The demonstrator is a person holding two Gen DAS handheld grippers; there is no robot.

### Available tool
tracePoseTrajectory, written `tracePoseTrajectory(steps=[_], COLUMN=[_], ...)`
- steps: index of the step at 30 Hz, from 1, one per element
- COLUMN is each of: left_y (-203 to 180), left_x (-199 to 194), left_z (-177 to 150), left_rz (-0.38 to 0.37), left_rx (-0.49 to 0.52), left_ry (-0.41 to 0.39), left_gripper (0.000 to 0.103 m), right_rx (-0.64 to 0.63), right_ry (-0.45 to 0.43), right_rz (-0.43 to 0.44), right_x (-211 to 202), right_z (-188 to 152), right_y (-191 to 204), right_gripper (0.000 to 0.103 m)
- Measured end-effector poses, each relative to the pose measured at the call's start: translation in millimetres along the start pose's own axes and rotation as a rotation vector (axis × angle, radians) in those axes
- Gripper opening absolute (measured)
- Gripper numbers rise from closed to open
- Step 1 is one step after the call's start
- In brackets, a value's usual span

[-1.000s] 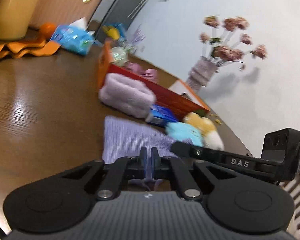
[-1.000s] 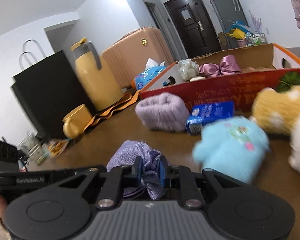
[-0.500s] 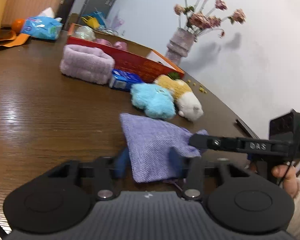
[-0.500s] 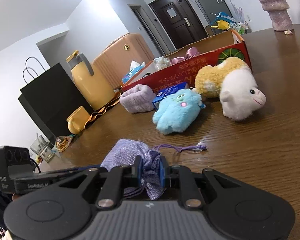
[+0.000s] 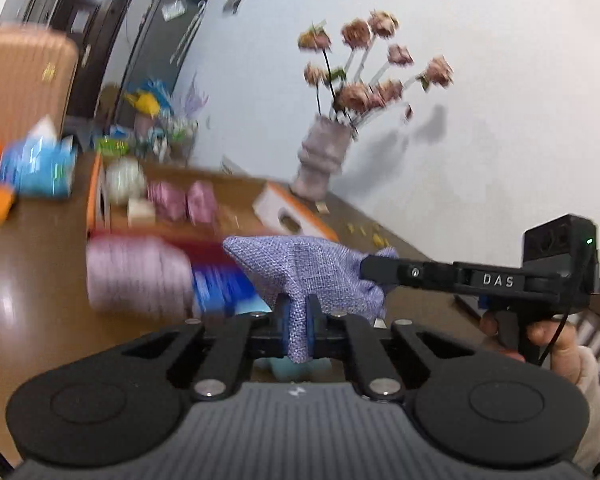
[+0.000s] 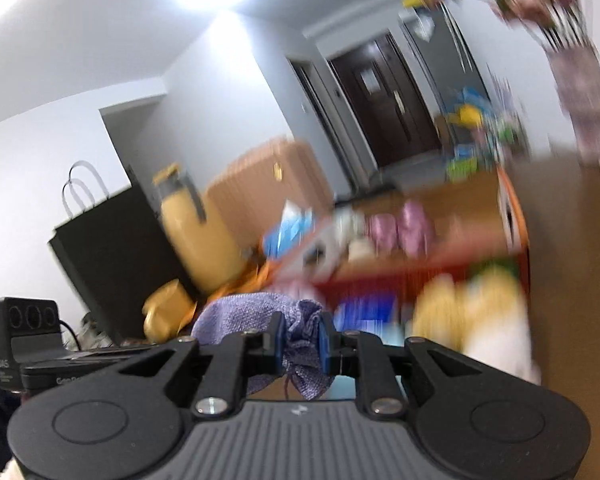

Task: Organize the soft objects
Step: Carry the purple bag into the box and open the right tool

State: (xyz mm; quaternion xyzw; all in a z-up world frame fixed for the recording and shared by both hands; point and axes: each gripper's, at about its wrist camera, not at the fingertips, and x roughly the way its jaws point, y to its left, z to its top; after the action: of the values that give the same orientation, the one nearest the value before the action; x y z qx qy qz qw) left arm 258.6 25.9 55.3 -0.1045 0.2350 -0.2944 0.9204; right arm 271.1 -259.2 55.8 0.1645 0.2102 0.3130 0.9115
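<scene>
A purple woven drawstring pouch [image 5: 304, 268] hangs in the air between both grippers. My left gripper [image 5: 298, 314] is shut on its lower edge. My right gripper [image 6: 300, 338] is shut on its gathered mouth [image 6: 300, 320]; the right gripper also shows in the left wrist view [image 5: 380, 270]. Behind, blurred, an orange and red cardboard box [image 5: 96, 204] holds pink bows [image 5: 180, 200] and a pale ball. A lilac fuzzy band [image 5: 136, 276] and a blue packet [image 5: 220, 288] lie in front of the box. A yellow and white plush [image 6: 472, 312] lies on the table.
A vase of dried flowers [image 5: 324, 160] stands at the wall. A tissue pack [image 5: 40, 164], a yellow jug [image 6: 196, 236], a yellow mug [image 6: 164, 316], a black paper bag [image 6: 108, 248] and a suitcase [image 6: 268, 188] sit at the far side of the brown table [image 5: 32, 280].
The left gripper opened, then shut again on the pouch's lower edge. Both grippers have lifted the pouch off the table and swung toward the box.
</scene>
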Motion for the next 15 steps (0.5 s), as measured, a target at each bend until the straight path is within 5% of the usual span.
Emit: tracePoseTrajectory(steps=[7, 12, 15], left_y=[55, 91, 97], left_x=[87, 129, 130], left_z=[87, 85, 71], left_rz=[0.218, 0.326, 0.357], left_rx=[0.015, 0.02, 0.074], left_ry=[0.091, 0.191, 0.187], left_gripper=[0.008, 0.009, 0.018], right_rx=[-0.037, 0.024, -0.031], right_ry=[0.071, 0.218, 0.299], right_rz=[-0.075, -0.16, -0.177], right_x=[127, 211, 238], right_z=[91, 88, 70], right_y=[-20, -46, -43], right_gripper=[0.016, 0.016, 0.022])
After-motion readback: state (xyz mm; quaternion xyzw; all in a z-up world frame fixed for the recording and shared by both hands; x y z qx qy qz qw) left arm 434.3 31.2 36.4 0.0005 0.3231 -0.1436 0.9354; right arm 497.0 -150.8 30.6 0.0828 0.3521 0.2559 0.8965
